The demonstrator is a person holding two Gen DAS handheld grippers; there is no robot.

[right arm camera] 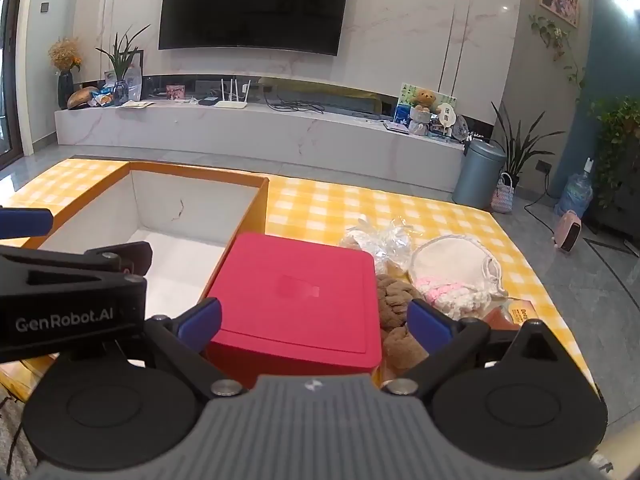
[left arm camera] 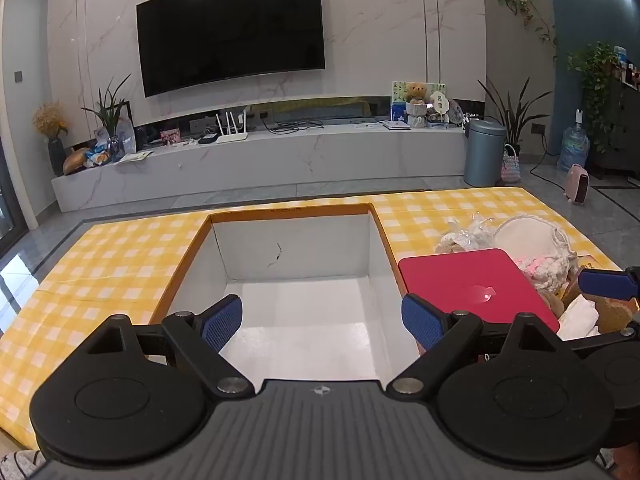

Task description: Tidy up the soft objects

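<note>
Yellow-edged storage box [left arm camera: 296,276] sits empty under the spread left gripper [left arm camera: 322,320], while the right gripper [right arm camera: 316,322], equally spread, hovers over the red box [right arm camera: 296,296], holding nothing.

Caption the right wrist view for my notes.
Open right tongs hover over a red box, beside an empty carton.

The right gripper [right arm camera: 316,322] is hovering with jaws spread wide over the red box [right arm camera: 296,300]. Just right of that box, brown plush [right arm camera: 396,308] and a white knitted pouch [right arm camera: 452,268] are lying.
</note>
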